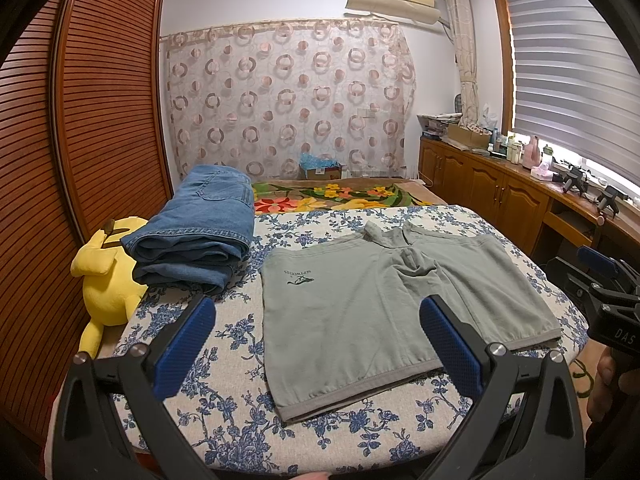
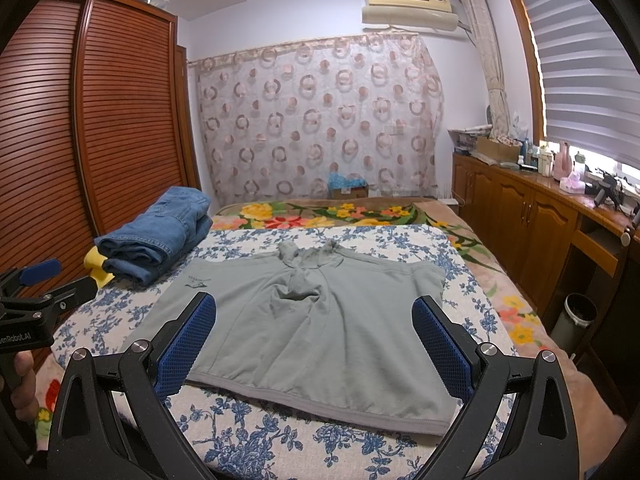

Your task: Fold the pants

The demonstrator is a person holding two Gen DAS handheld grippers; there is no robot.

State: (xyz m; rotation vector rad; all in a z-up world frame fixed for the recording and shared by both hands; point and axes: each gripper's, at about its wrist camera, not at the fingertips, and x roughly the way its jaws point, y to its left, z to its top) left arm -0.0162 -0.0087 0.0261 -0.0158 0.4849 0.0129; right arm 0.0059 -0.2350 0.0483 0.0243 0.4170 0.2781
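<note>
The grey-green cotton shorts [image 2: 316,320] lie flat on the blue-flowered sheet [image 1: 224,344], hems nearest. The left gripper [image 1: 316,340] and the right gripper [image 2: 314,338] both hover agape, empty. At ten o'clock sits the folded blue denim stack [image 1: 200,232]. Pinching sheet along with hem would drag everything; the bunched crotch may crease.

The grey-green shorts [image 1: 360,312] lie flat and unfolded on the blue-floral sheet [image 1: 240,340], waistband at the far side, both leg hems at the near side. The left gripper [image 1: 316,332] hovers over the near hem with its jaws spread wide, holding nothing. Folded jeans [image 1: 200,232] sit left of the shorts, slightly apart. A yellow plush toy [image 1: 108,280] lies left of the jeans. The right gripper [image 1: 608,280] is right of the shorts, jaw state unclear.
</note>
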